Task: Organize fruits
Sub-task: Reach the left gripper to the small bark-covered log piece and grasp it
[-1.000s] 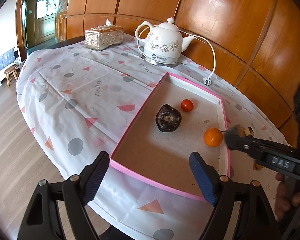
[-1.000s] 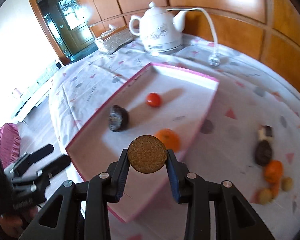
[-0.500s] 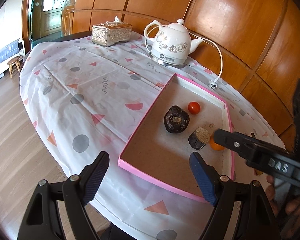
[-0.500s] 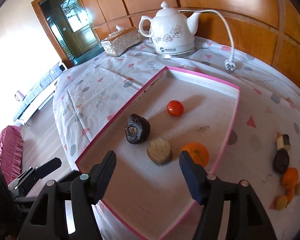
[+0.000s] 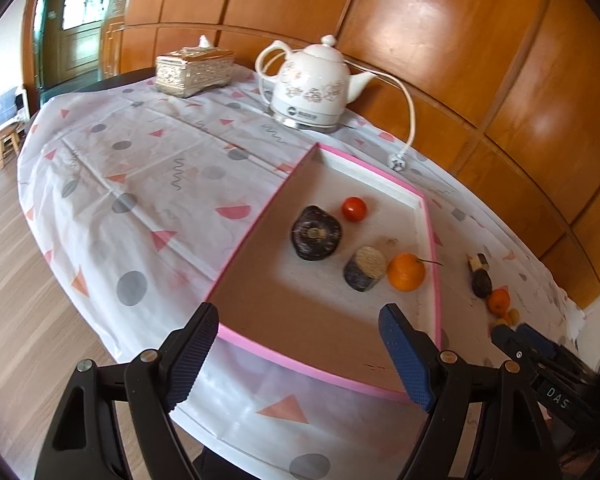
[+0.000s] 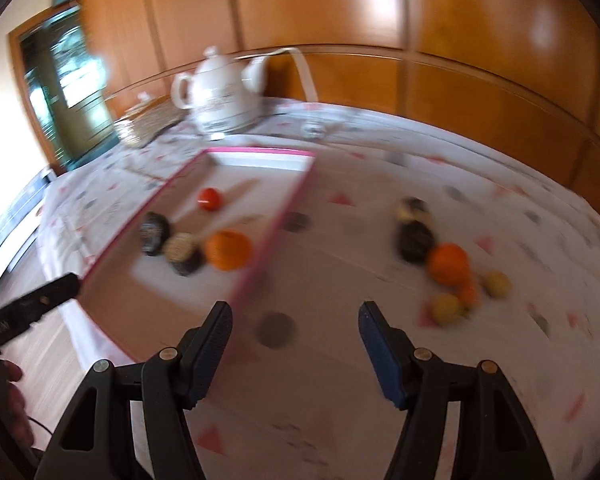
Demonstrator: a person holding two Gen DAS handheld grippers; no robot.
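Right gripper (image 6: 294,350) hangs wide open and empty over the bare tablecloth (image 6: 380,216) just outside the pink tray (image 5: 430,236), and the view is smeared, so nothing fine can be read from it. The risk from here: the loose fruit pile (image 6: 448,264) beside the tray is bunched tight — an orange (image 6: 448,263) touching a dark fruit (image 6: 415,240) and small yellow ones (image 6: 446,307) — so, in my judgement, fingers coming in fast could knock a neighbour rolling toward the table's edge, or close on two at once. That pile sits ahead and to the right of the open fingers, well clear of them, on the far side from the tray. Inside the tray lie a tomato (image 5: 354,209), a big dark fruit (image 5: 316,233), a round brown piece (image 5: 365,268) and another orange (image 5: 406,272), the last just inside the tray's right rim. Left gripper (image 5: 305,350) hovers open too, holding nothing, at the tray's near end.
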